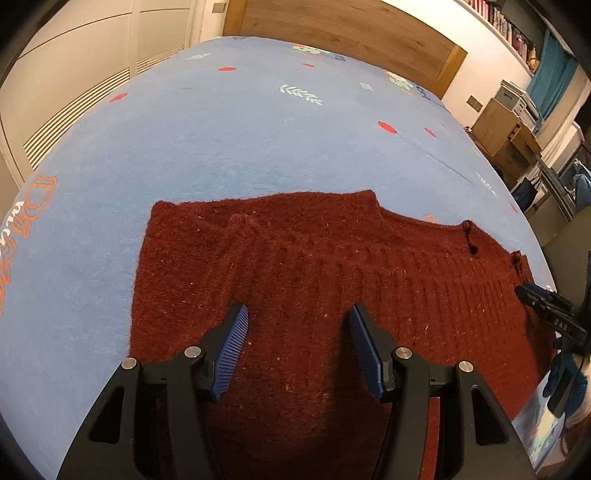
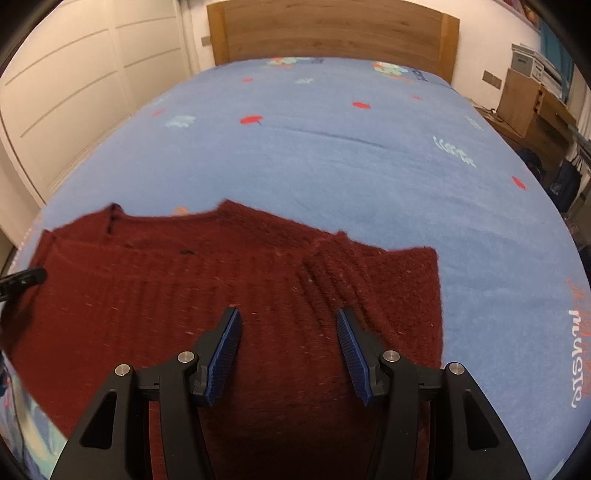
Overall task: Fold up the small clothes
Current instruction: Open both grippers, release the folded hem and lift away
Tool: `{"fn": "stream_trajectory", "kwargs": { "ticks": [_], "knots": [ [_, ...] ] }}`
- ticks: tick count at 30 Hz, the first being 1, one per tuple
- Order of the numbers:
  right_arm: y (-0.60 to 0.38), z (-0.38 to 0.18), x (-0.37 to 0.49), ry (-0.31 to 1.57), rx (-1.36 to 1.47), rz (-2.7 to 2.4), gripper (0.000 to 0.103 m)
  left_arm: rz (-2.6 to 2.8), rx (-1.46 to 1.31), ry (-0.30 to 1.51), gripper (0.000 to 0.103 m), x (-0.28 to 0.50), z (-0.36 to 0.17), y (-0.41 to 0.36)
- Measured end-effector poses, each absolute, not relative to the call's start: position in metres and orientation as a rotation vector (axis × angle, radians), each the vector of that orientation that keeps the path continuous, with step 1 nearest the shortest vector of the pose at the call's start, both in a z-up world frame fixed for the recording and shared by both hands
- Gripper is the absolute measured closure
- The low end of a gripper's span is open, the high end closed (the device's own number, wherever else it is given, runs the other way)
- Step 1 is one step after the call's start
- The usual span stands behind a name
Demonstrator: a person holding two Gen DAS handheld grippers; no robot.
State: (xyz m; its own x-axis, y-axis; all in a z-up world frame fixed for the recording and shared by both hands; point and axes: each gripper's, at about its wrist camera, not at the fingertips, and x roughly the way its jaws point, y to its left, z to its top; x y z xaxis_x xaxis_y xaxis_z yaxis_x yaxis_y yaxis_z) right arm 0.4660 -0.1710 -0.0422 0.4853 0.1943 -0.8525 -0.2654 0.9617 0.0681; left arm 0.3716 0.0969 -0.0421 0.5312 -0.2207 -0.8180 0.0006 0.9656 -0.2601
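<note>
Left gripper: the black two-finger left gripper (image 1: 297, 314) with ribbed blue pads (image 1: 231, 350) hangs over the near left part of the garment, angled down; its jaws stand apart with nothing between them.
Right gripper: the black two-finger right gripper (image 2: 288, 319) with the same blue pads (image 2: 351, 350) hangs over the near right part of the garment, its jaws likewise apart and holding nothing. In the left wrist view its black tip (image 1: 543, 299) shows at the right edge, at the garment's right side.
Garment: a dark red knitted sweater (image 1: 314, 273) with a ribbed texture lies spread flat at the near end of the bed, beneath both grippers. Its far edge steps up on the left and drops to the right. A ribbed strip (image 2: 340, 269) lies diagonally across its right part.
Bed cover: a blue fleecy bedspread (image 2: 332, 166) with red spots and pale leaf prints runs from the sweater to the far end.
Headboard: a brown wooden headboard (image 2: 332, 31) stands at the far end.
Left wall: cream panelled wardrobe doors (image 2: 74, 92).
Far right: wooden furniture (image 1: 509, 136) holding a grey box.
</note>
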Motion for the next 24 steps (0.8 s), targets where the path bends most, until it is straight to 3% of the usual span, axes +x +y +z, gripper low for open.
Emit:
{"fn": "stream_trajectory", "kwargs": {
  "ticks": [6, 17, 24],
  "knots": [
    [-0.185, -0.043, 0.464, 1.020, -0.042, 0.245, 0.048, -0.178, -0.201, 1.039, 0.034, 0.374, -0.045, 0.091],
    [-0.188, -0.011, 0.420, 0.972, -0.089, 0.276, 0.046, -0.165, -0.171, 1.018, 0.034, 0.345, -0.012, 0.081],
    [-0.155, -0.016, 0.387, 0.973, -0.141, 0.352, 0.045, -0.154, -0.115, 1.017, 0.034, 0.329, -0.025, 0.063]
  ]
}}
